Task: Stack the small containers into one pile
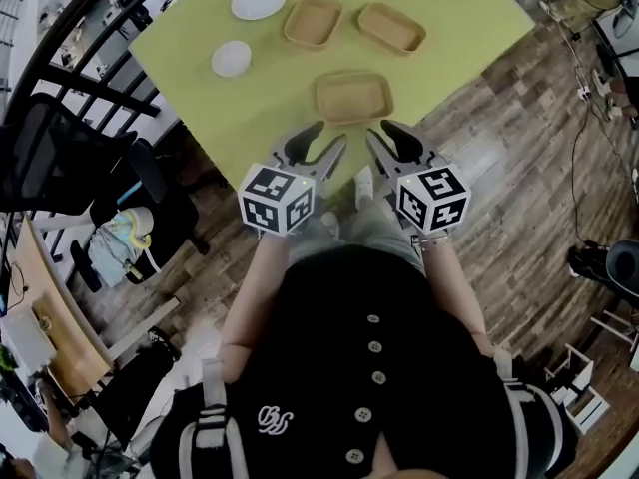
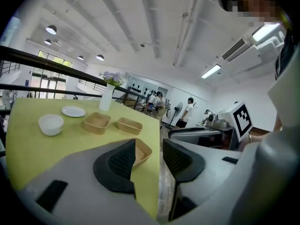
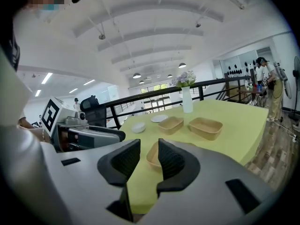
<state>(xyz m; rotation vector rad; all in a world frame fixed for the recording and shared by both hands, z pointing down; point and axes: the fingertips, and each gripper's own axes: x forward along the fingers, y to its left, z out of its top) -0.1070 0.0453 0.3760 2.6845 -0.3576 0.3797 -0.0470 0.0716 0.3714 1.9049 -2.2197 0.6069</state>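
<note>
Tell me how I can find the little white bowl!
Look at the yellow-green table. Left of the tan containers sit two white dishes. The bowl is the smaller, deeper one, nearer the person than the flat plate.

The table (image 1: 200,58) looks matt yellow-green. Toward twelve o'clock, three containers (image 1: 353,97) (image 1: 313,21) (image 1: 391,27) seem dull tan pressed paper. The bowl (image 1: 232,59) and plate (image 1: 259,1) at eleven are smooth, glossy white. The floor (image 1: 519,148) is wood plank. The left tongs (image 1: 333,132) and right tongs (image 1: 376,129) are smooth grey plastic with ribbed black pads (image 2: 123,159).
</note>
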